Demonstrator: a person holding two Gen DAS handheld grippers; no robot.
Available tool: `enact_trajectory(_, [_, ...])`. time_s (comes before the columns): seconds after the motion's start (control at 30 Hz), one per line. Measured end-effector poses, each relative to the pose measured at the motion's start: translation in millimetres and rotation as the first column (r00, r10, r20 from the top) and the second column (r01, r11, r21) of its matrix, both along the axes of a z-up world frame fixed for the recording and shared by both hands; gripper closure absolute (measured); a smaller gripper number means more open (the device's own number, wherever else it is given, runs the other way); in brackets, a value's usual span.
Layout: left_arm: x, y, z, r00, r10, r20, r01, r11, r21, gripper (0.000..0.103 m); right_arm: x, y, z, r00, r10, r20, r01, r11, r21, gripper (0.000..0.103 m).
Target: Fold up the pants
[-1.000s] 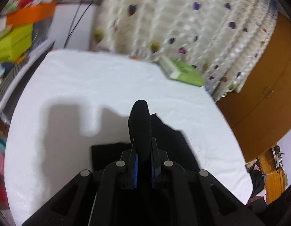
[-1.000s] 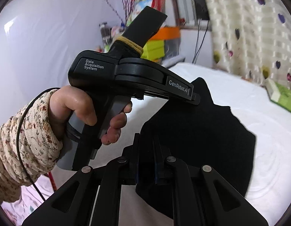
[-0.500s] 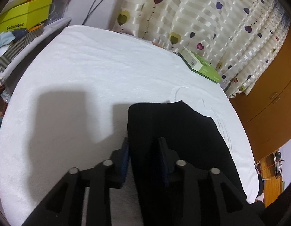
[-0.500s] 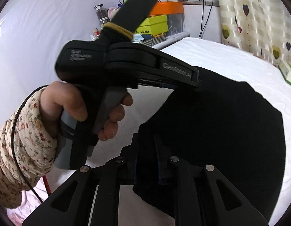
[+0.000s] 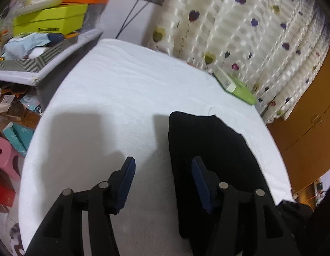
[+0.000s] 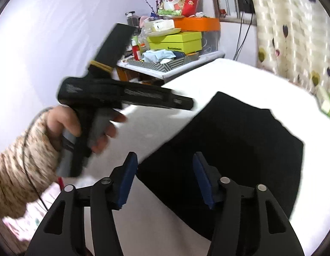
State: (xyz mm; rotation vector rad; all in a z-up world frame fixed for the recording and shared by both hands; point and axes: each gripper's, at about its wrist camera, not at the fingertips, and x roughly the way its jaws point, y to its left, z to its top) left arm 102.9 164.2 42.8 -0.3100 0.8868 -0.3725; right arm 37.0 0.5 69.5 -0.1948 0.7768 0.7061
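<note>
The black pants (image 5: 209,149) lie folded flat on the white table (image 5: 122,89). My left gripper (image 5: 162,168) is open and empty; its right finger hangs over the left edge of the pants. In the right wrist view the pants (image 6: 239,147) lie ahead and my right gripper (image 6: 165,168) is open and empty above their near corner. The left gripper's body (image 6: 126,93), held in a hand, shows to the left in that view, blurred.
A green box (image 5: 235,85) lies at the table's far edge by the heart-print curtain (image 5: 250,32). A cluttered shelf with yellow and orange boxes (image 5: 49,21) stands on the left. A wooden cabinet (image 5: 310,132) is on the right. A pink stool (image 5: 5,155) stands low left.
Both grippers have opened and let go of the pants. The pants now lie flat on the table, and the left gripper has pulled back to the left.
</note>
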Motion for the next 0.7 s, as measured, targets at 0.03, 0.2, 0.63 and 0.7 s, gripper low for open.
enact_trajectory(0.03, [-4.3,3.3,1.2,1.000,0.014,0.003,-0.014,1.000,-0.006,0.044,-0.5,0.8,-1.2,1.000,0.004,0.008,-0.003,1.000,-0.027,0.041])
enact_trajectory(0.2, [-21.5,12.5,-4.1,0.997,0.070,-0.037,-0.071,0.997,-0.039,0.043,-4.8,12.1,-19.8,0.995,0.096,-0.015,-0.098,0.987,-0.129,0.040])
enact_trajectory(0.63, [-37.9,17.1,-19.4,0.985,0.139,-0.105,-0.148,0.986,-0.083,0.042,11.6,59.9,-57.5,0.976,0.156,0.153,-0.084,0.914,-0.396,0.034])
enact_trajectory(0.7, [-36.9,15.8,-20.7,0.983,0.138,-0.117,-0.150,0.984,-0.096,0.042,11.9,54.6,-58.1,0.978,0.139,0.154,-0.072,0.925,-0.373,0.034])
